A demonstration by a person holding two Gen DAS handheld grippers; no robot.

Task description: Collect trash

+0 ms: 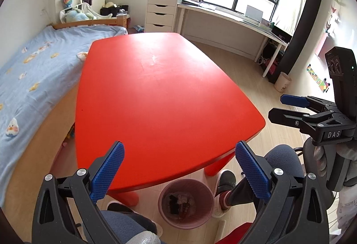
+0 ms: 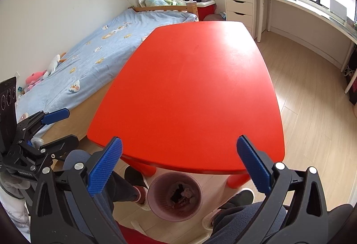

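A pink translucent trash bin point(image 1: 186, 202) stands on the floor under the near edge of the red table point(image 1: 160, 92), with crumpled trash inside. It also shows in the right wrist view point(image 2: 175, 196). My left gripper point(image 1: 179, 168) is open and empty, held above the table's near edge and the bin. My right gripper point(image 2: 178, 165) is open and empty, likewise above the near edge of the table point(image 2: 191, 88). Each gripper shows in the other's view: the right gripper point(image 1: 279, 108) at the right, the left gripper point(image 2: 64, 126) at the left. The tabletop carries no trash.
A bed with a blue sheet point(image 1: 33, 74) runs along the table's left side. A white drawer unit point(image 1: 161, 13) and a long desk point(image 1: 234, 19) stand at the far wall. A small cream bin point(image 1: 283, 81) stands at the right. The person's legs and shoes point(image 1: 225, 181) flank the pink bin.
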